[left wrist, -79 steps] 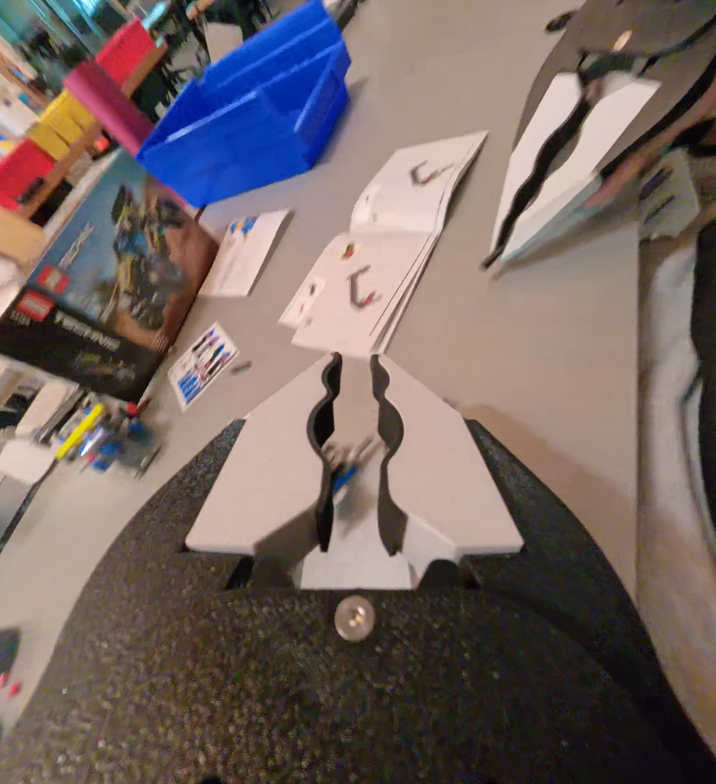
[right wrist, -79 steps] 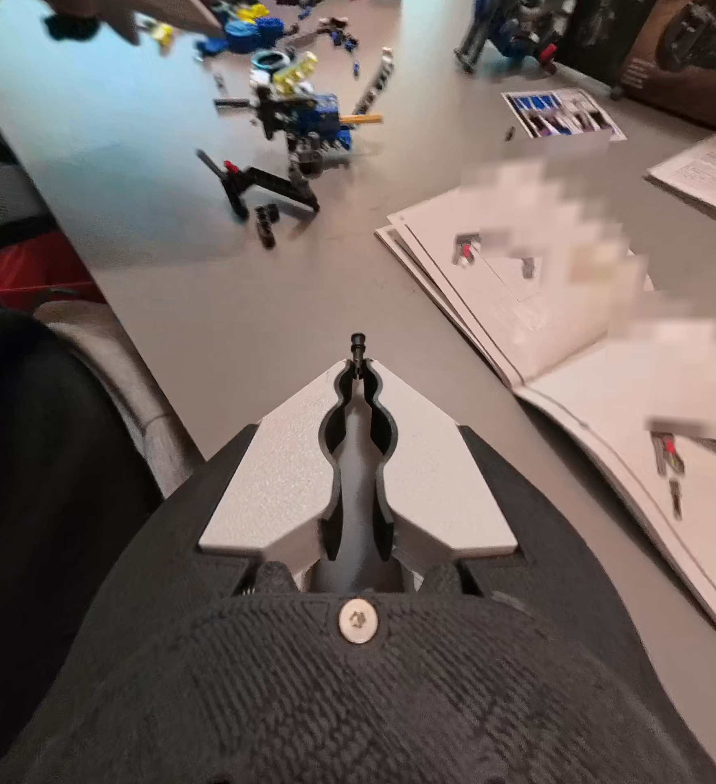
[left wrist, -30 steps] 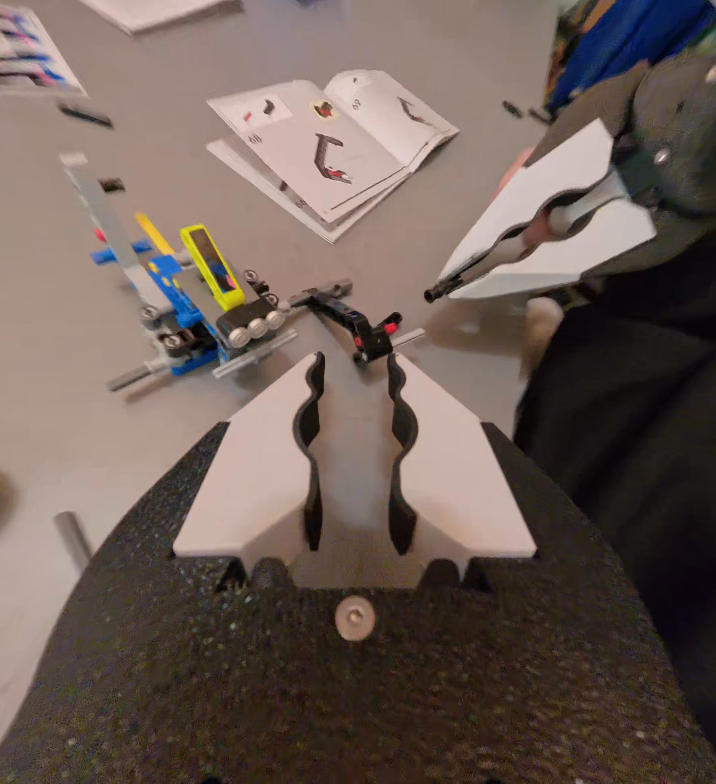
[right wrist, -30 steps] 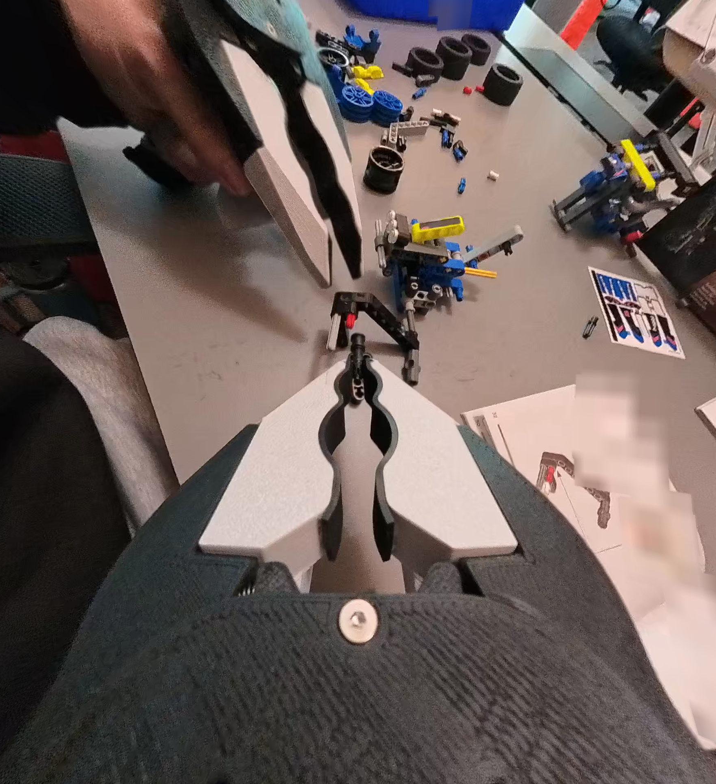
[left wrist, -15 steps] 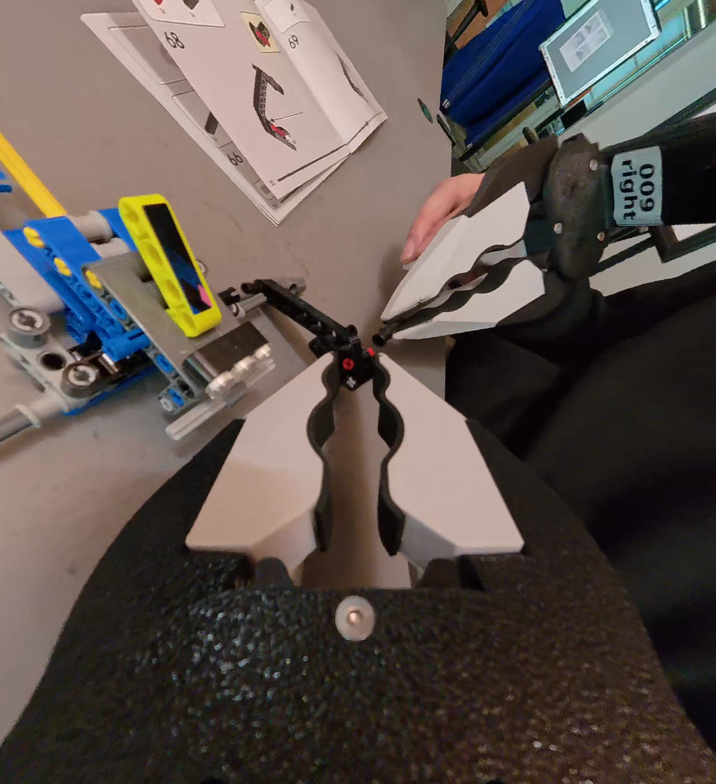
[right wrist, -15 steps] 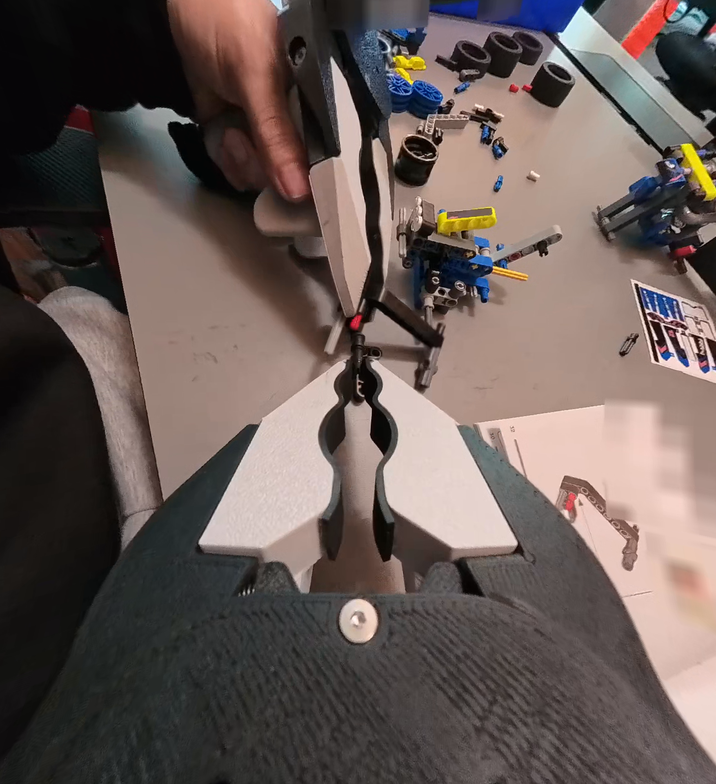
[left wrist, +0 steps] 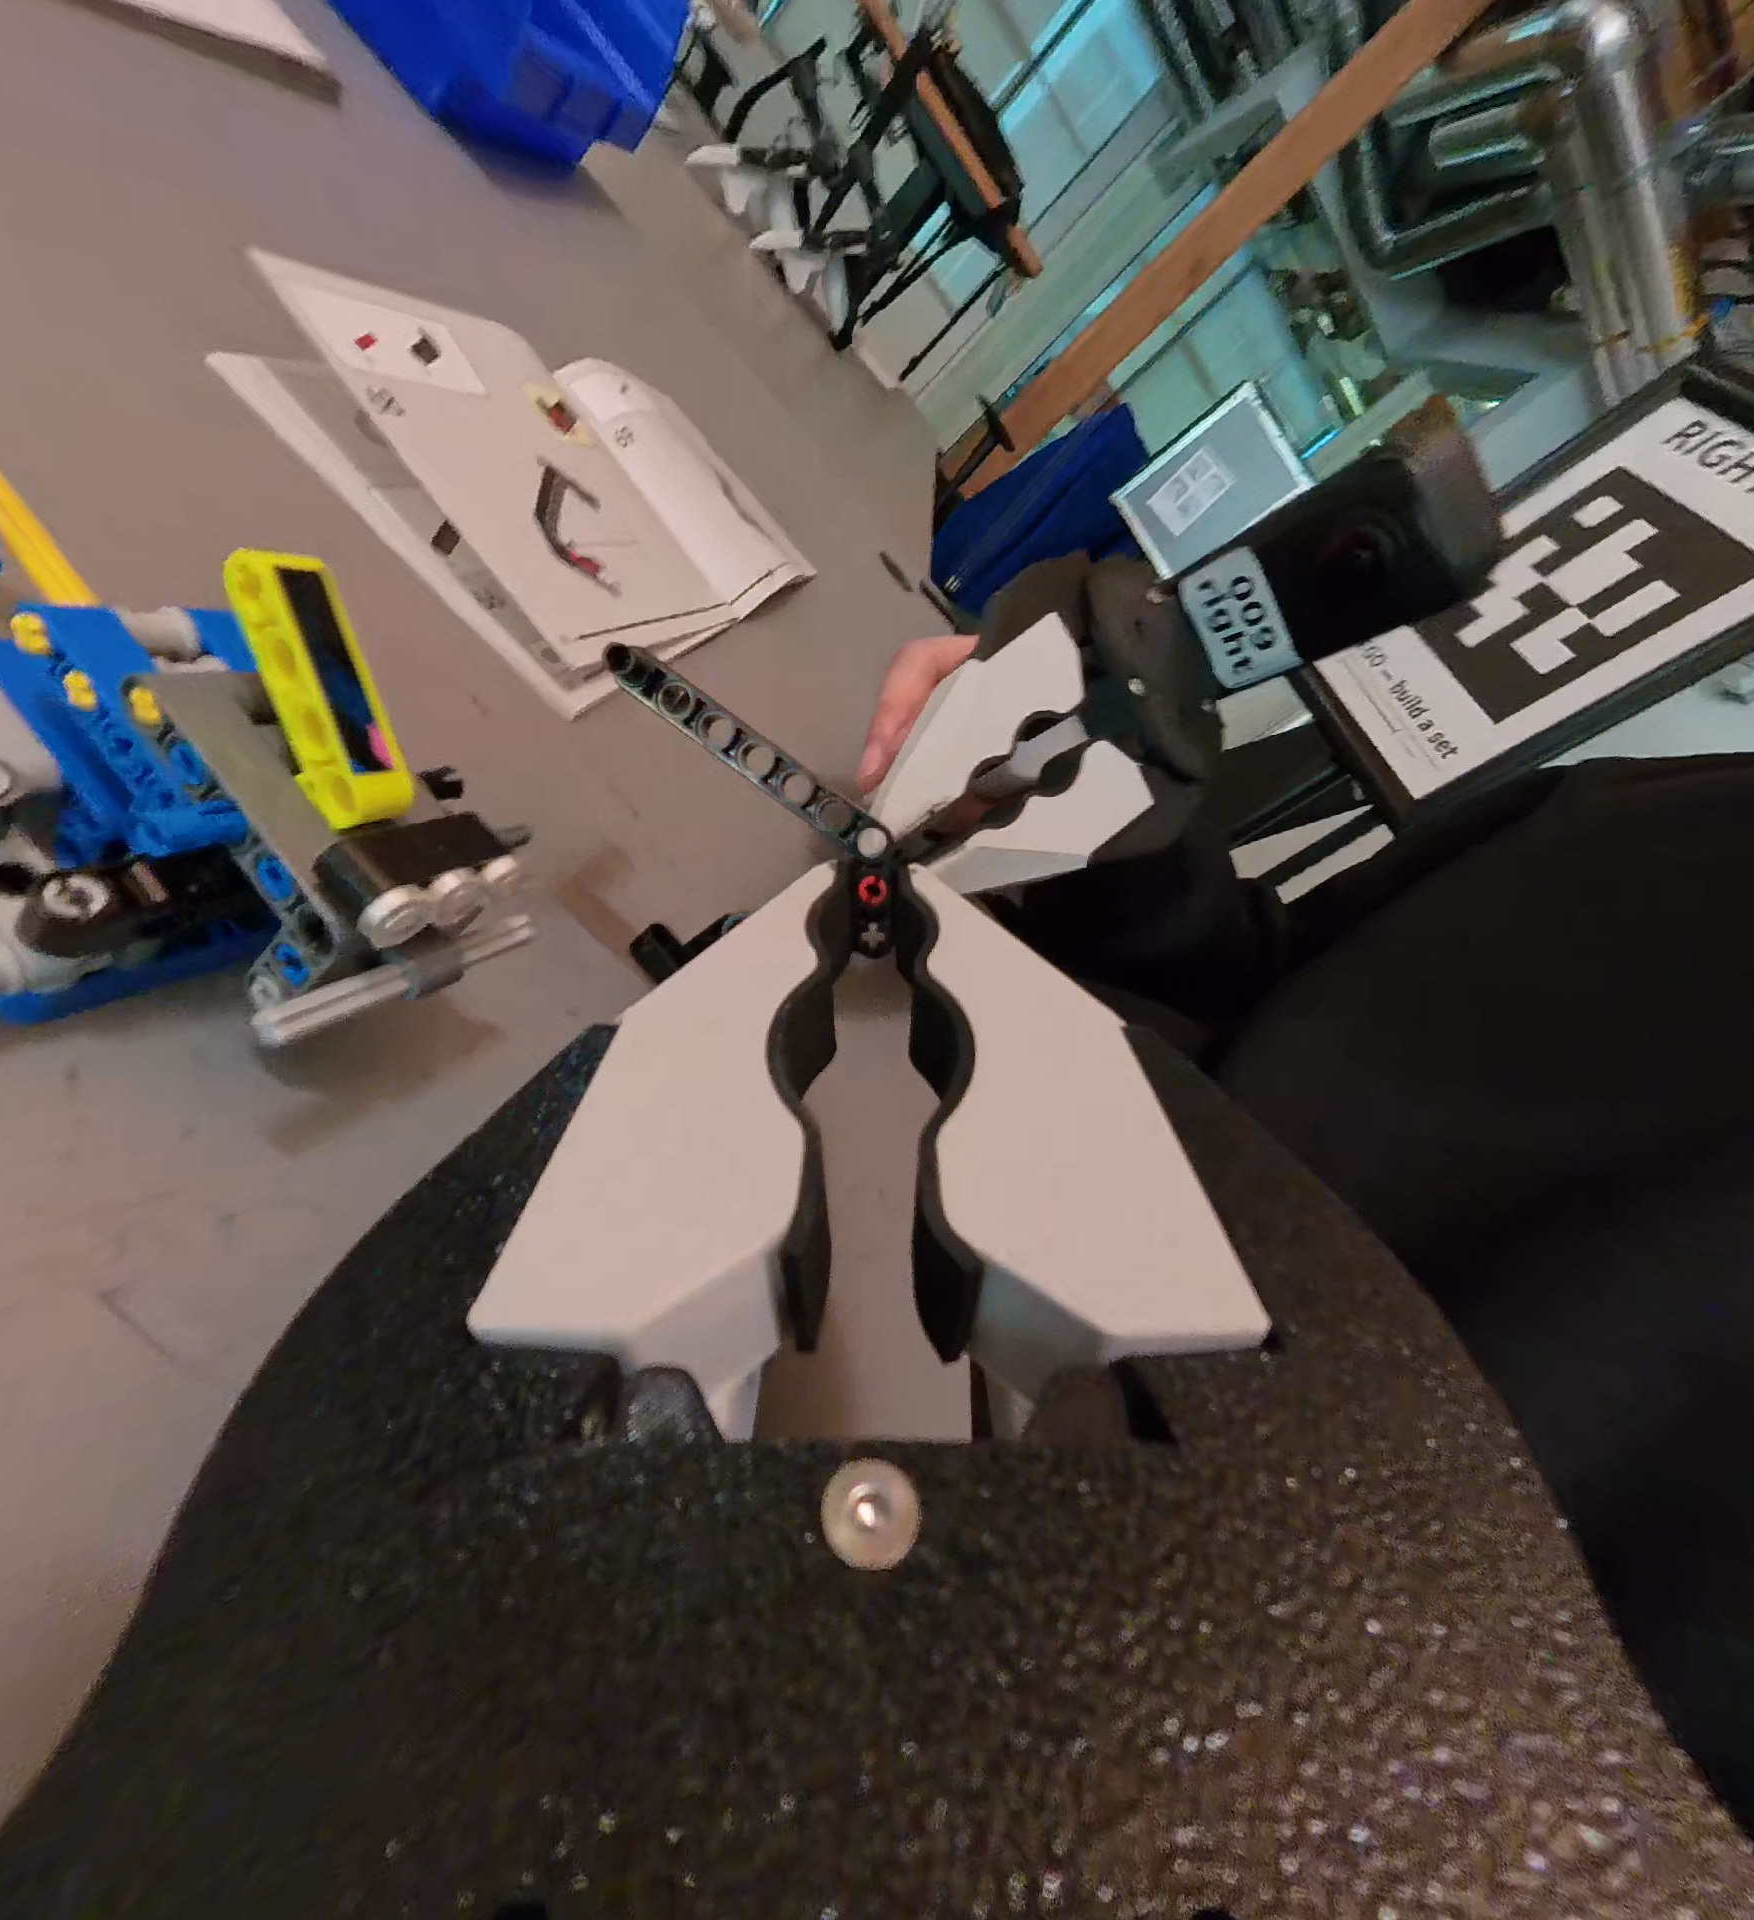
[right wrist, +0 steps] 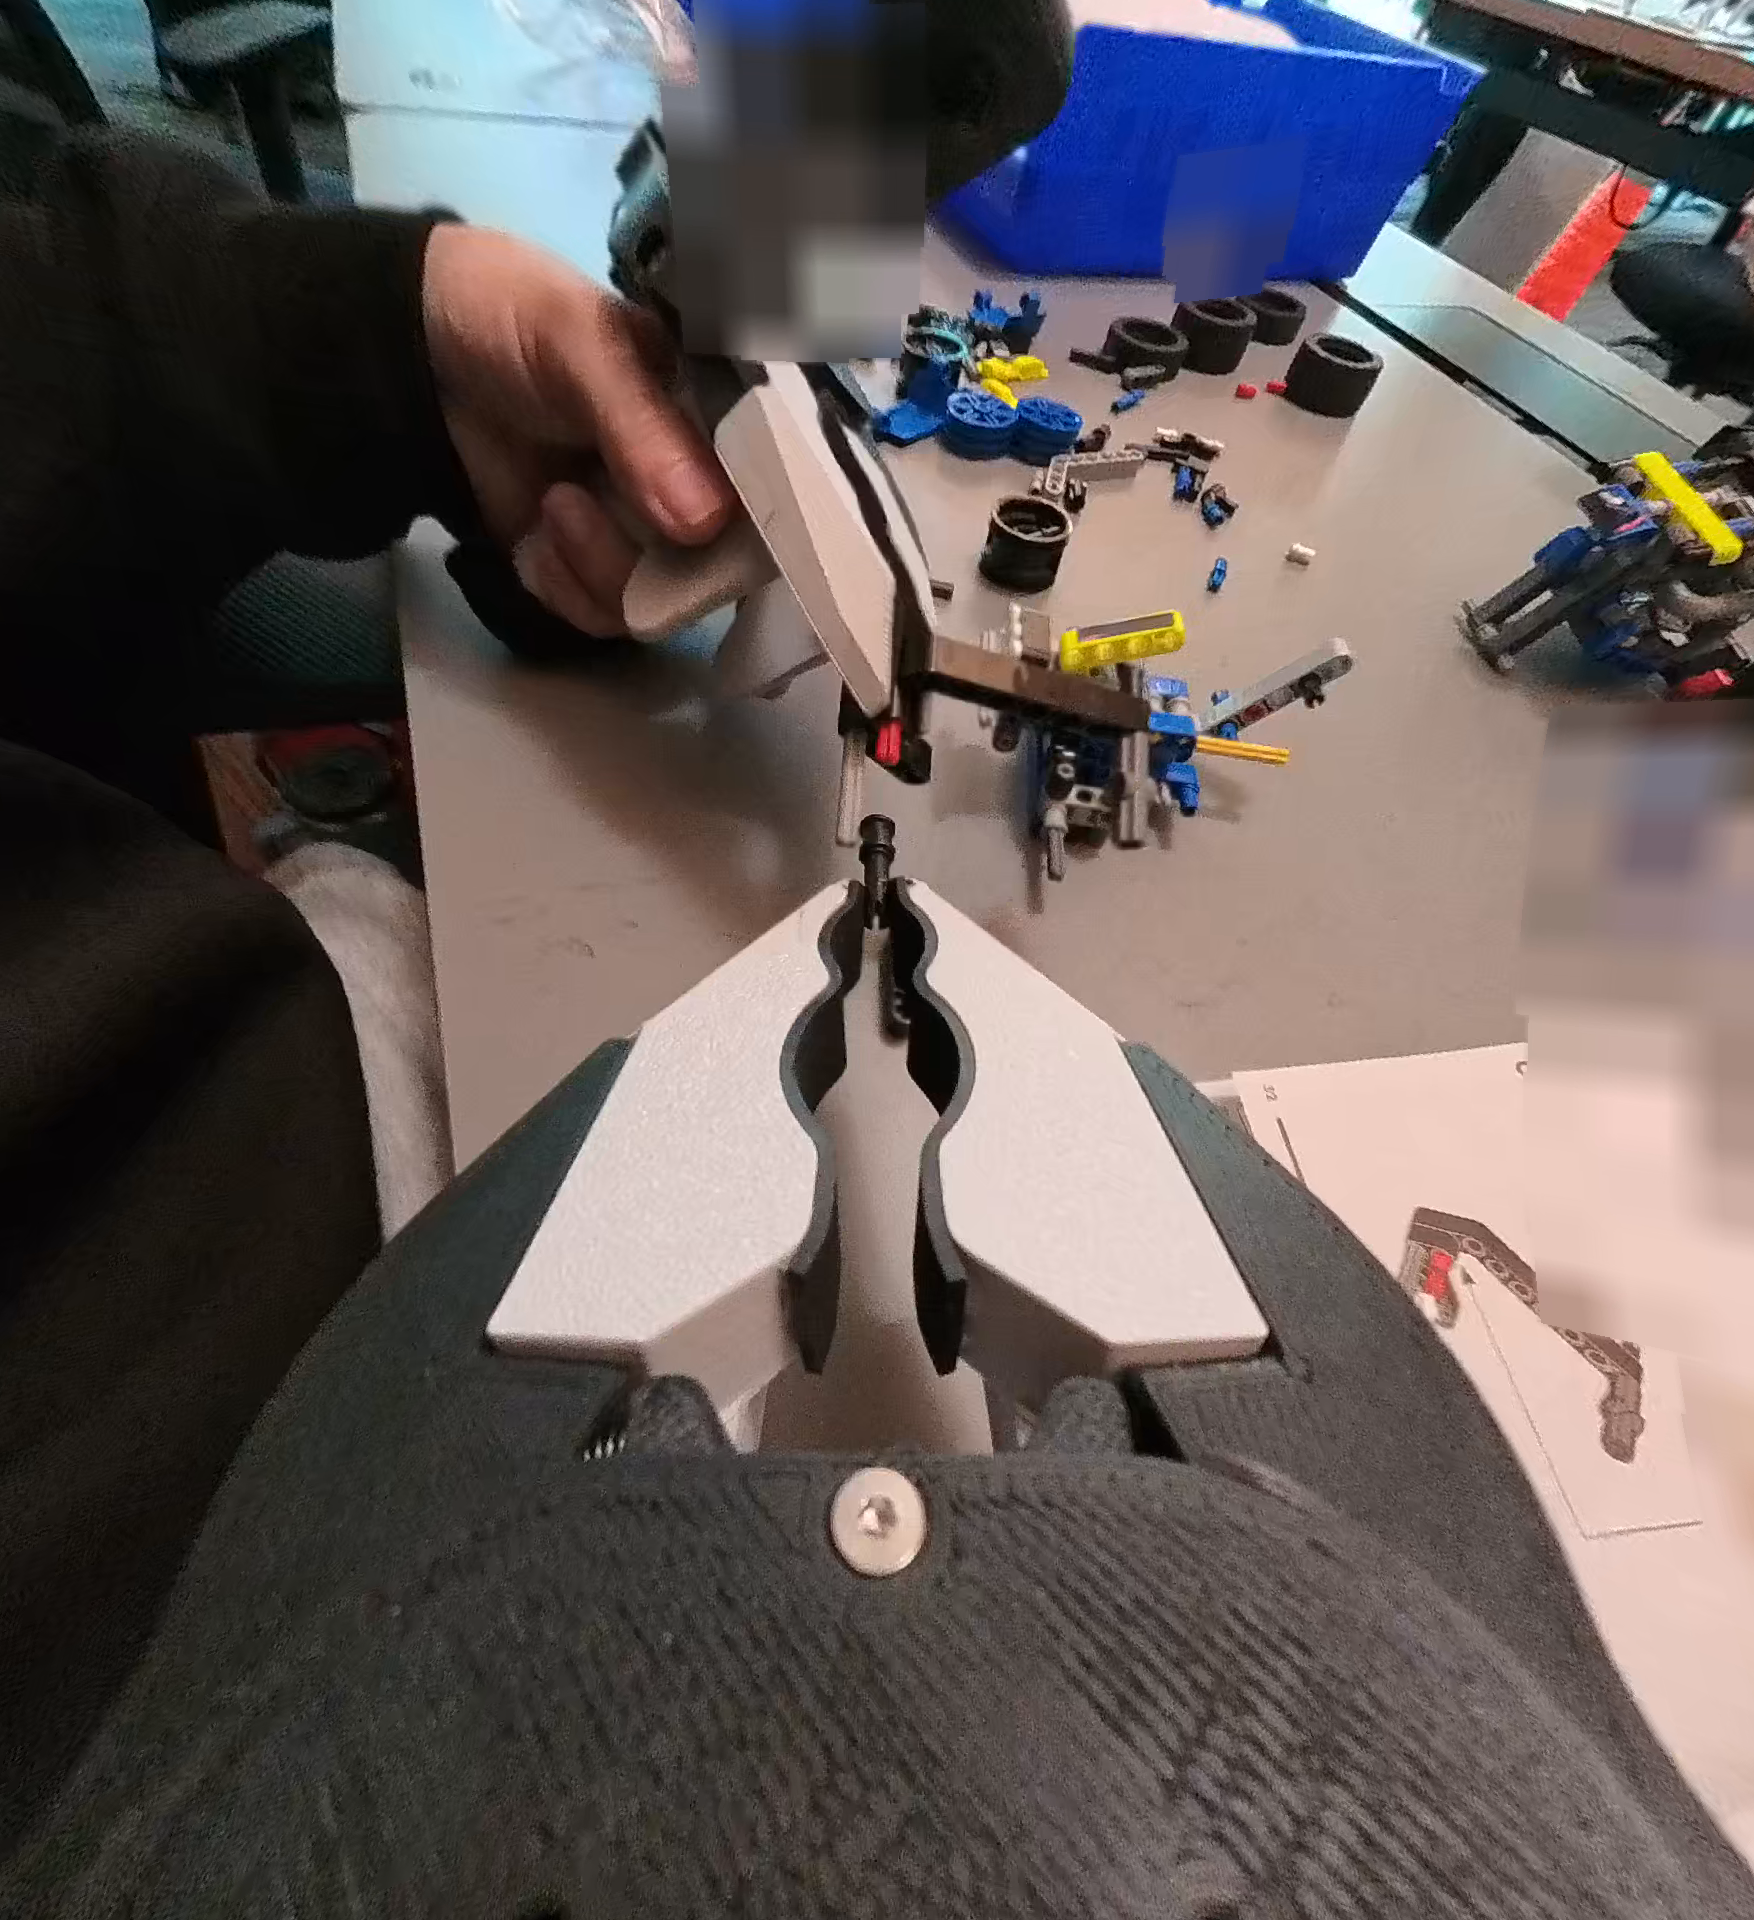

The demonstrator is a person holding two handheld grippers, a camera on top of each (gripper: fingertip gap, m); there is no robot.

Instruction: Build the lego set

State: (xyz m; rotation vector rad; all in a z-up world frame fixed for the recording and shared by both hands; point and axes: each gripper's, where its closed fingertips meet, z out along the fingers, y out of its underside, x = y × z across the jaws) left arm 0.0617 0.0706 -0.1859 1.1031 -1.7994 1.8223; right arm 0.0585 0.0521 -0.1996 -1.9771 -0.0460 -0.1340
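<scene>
Even indoor light falls from overhead, throwing soft, faint shadows onto the grey table (right wrist: 644, 935). Around the blue-and-yellow brick model (left wrist: 177, 779) things smear with motion blur. Beyond it, straight lines bow with wide-angle distortion. No harsh glare anywhere.

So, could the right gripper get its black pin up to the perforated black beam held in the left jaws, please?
Probably yes: the black pin points at the beam just ahead across open air, nothing between.
</scene>
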